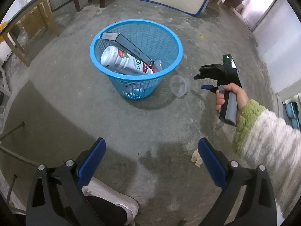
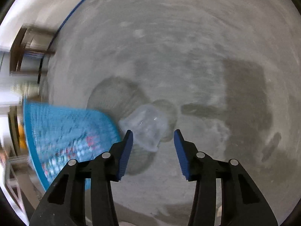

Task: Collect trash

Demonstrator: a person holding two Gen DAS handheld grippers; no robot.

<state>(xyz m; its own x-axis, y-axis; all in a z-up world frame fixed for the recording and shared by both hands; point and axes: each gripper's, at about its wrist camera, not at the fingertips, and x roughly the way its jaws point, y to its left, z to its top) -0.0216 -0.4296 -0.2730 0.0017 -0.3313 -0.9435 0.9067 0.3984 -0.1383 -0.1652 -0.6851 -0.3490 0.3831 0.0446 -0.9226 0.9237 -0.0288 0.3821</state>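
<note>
Looking down from my left wrist, I take the blue mesh basket [image 1: 136, 56] on the concrete floor [image 1: 75, 103] as my marker. Left of it stand wooden table legs [image 1: 18, 43]. Inside it lie a white bottle with a red-and-green label [image 1: 124, 61], a long grey box [image 1: 129, 47] leaning on the near-left wall, and a bit of red wrapper [image 1: 157, 66]. Just right of the basket's foot, close beside it, lies a clear plastic cup [image 1: 179, 87] on its side. Further right, my right hand [image 1: 230, 98] holds the right gripper [image 1: 199, 81] pointed at the cup, short of it. Nearer me than the basket, my left gripper [image 1: 151, 160] hangs wide open with nothing between its blue pads; a crumpled tissue [image 1: 196, 159] lies by its right pad.

Only the right wrist view, blurred, shows the cup [image 2: 148, 127] up close: the basket [image 2: 71, 139] sits at left, the cup just right of its base, and my right gripper [image 2: 153, 141] stands about half open, the cup's near edge by the left fingertip [image 2: 128, 137]; nothing is gripped.
</note>
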